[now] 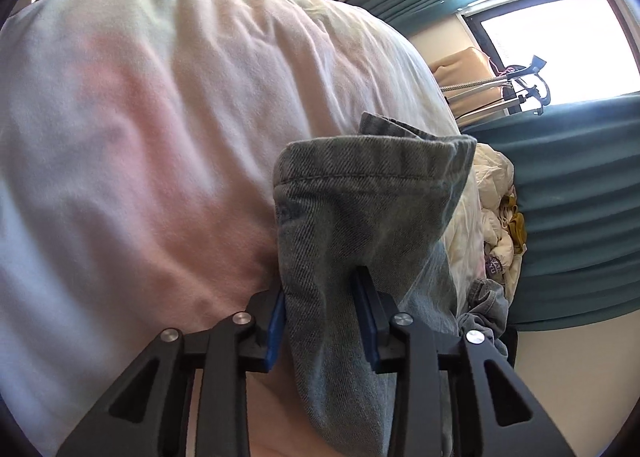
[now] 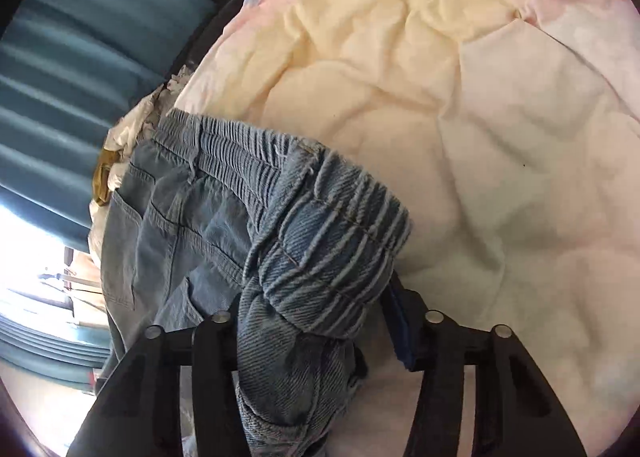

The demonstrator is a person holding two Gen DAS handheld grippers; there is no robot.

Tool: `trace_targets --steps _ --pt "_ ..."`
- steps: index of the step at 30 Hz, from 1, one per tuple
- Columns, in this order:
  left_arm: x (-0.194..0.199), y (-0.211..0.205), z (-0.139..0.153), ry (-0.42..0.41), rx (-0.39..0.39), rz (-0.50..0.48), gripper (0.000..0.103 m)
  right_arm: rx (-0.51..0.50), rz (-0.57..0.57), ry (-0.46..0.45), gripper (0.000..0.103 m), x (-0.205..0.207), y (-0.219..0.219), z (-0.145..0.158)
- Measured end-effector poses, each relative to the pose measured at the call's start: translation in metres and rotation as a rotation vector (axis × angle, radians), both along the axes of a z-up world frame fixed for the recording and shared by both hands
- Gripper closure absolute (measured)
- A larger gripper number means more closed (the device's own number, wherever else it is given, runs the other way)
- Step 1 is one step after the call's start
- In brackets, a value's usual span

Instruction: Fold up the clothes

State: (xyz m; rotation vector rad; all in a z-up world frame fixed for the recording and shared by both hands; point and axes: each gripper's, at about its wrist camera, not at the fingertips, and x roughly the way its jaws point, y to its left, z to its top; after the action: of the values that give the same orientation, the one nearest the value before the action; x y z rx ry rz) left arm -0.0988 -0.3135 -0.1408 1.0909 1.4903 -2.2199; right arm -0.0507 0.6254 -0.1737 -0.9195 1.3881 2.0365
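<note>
Our left gripper (image 1: 322, 309) is nearly closed, blue pads clamped on the hemmed leg end of the jeans (image 1: 360, 217). Our right gripper (image 2: 320, 321) sits partly open around the bunched elastic waistband (image 2: 332, 241); we can't tell if both pads press it. Jeans lie at the edge of the pale quilt (image 2: 460, 97), beside the teal curtain (image 2: 80, 57).

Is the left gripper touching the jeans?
Touching: in the left wrist view both blue pads of the left gripper press the denim jeans.
</note>
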Motion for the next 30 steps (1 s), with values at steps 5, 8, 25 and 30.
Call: trace_targets --steps 5,8,25,30 --pt "0.013 -0.008 0.009 0.035 0.008 0.054 0.094 0.117 0.077 0.027 0.083 -0.012 -0.015 0.026" --pt "0.03 -0.01 0.022 0.063 -0.015 0.098 0.096 0.24 0.13 0.16 0.088 -0.01 -0.033 0.068" --pt "0.057 -0.012 0.015 -0.24 -0.147 0.187 0.096 0.019 -0.03 0.009 0.092 0.028 0.003 0.002" --pt "0.059 -0.009 0.024 -0.218 -0.152 0.197 0.091 0.095 -0.013 -0.052 0.082 0.022 -0.01 0.019"
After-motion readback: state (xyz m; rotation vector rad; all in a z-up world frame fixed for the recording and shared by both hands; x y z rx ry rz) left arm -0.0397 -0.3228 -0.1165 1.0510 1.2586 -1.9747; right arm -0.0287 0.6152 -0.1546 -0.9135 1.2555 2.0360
